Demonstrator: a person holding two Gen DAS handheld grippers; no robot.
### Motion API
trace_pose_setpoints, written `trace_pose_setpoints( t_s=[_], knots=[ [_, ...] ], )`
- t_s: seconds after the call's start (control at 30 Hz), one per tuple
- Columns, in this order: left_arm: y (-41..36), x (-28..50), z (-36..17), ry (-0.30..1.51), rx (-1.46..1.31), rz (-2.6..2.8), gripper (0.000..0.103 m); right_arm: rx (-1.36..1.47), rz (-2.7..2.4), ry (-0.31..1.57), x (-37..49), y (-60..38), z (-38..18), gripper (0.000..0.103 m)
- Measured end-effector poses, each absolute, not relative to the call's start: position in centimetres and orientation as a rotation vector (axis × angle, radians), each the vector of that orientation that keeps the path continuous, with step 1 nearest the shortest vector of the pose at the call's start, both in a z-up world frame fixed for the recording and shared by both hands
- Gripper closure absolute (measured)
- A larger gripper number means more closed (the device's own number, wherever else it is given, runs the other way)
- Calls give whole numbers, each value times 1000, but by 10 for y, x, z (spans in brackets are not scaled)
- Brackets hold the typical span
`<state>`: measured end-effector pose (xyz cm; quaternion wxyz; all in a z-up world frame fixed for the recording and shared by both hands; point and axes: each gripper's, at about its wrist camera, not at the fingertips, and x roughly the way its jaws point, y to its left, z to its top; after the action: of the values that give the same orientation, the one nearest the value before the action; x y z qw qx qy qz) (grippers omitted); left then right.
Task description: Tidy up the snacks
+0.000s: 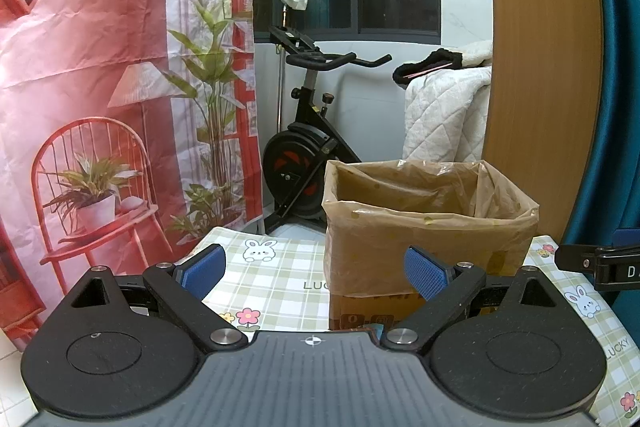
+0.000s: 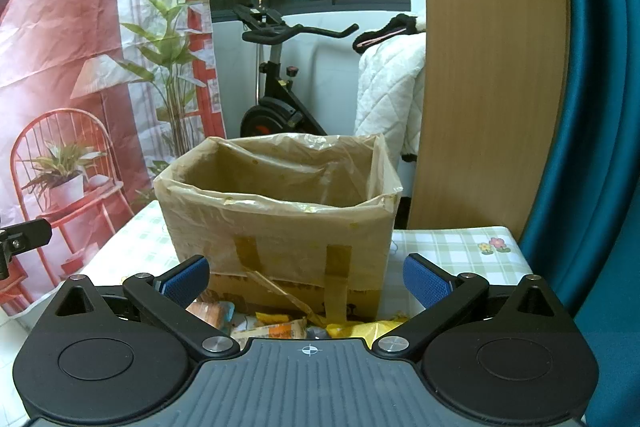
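A cardboard box (image 1: 424, 239) (image 2: 280, 239) lined with a clear plastic bag stands upright on the checked tablecloth (image 1: 276, 279), its top open. Several snack packets (image 2: 264, 319), orange and yellow, lie on the cloth against the box's near side, partly hidden by my right gripper's body. My right gripper (image 2: 306, 281) is open just above them, nothing between its blue pads. My left gripper (image 1: 314, 273) is open too, left of and in front of the box, holding nothing. The right gripper's tip shows at the edge of the left wrist view (image 1: 600, 263).
A printed red backdrop (image 1: 100, 87) hangs on the left. An exercise bike (image 1: 308, 131) and a white quilt (image 1: 444, 111) stand on the floor beyond the table. A wooden panel (image 2: 492, 67) and a teal curtain (image 2: 592, 147) rise on the right.
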<state>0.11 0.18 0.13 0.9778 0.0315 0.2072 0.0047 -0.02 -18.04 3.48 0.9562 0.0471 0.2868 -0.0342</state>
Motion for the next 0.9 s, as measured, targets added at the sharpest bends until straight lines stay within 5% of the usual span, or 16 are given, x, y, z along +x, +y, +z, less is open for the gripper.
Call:
trace_pose_setpoints(
  t_s=[0.9],
  knots=[
    [46, 0, -40, 395, -121, -56, 4, 155, -75, 529, -19, -189, -19, 0]
  ],
)
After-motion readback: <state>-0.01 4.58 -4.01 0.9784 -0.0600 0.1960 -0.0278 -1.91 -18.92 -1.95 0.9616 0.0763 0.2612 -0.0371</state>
